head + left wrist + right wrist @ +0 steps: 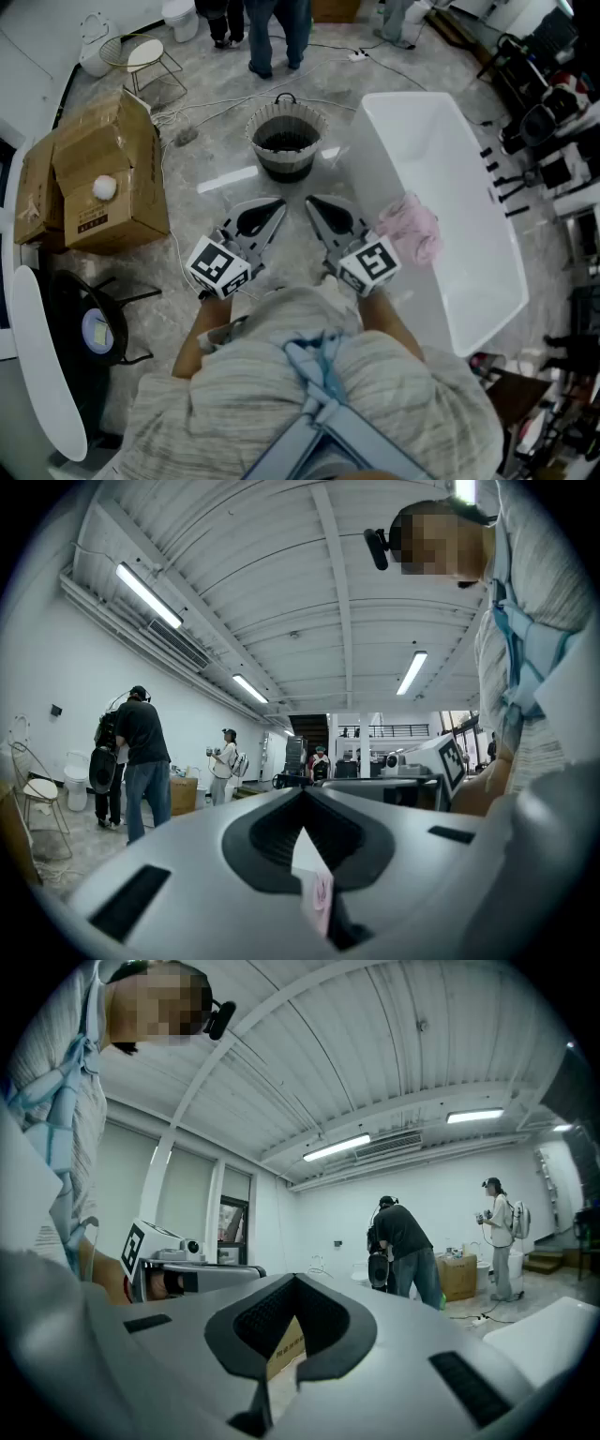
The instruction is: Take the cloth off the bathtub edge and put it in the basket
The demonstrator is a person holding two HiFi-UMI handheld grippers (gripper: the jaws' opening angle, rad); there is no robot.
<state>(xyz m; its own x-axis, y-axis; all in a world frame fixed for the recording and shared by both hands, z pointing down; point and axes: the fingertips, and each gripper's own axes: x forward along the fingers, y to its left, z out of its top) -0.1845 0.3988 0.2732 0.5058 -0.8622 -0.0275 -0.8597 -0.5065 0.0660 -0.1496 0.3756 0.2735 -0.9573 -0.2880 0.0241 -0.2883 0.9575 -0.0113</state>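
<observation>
The pink cloth (410, 228) lies crumpled over the near rim of the white bathtub (441, 141), just beside the right gripper (326, 214). The dark basket (286, 120) stands on the floor ahead, between the tub and a cardboard box (103, 178). The cloth looks soft, light and limp, so it should bunch and sag when lifted. A pinch on a raised fold at the top of the heap would likely carry it whole. Both the right gripper and the left gripper (265, 216) have their jaws pressed together on nothing. The box bears a printed label, seemingly a few lines of text, too small to read.
</observation>
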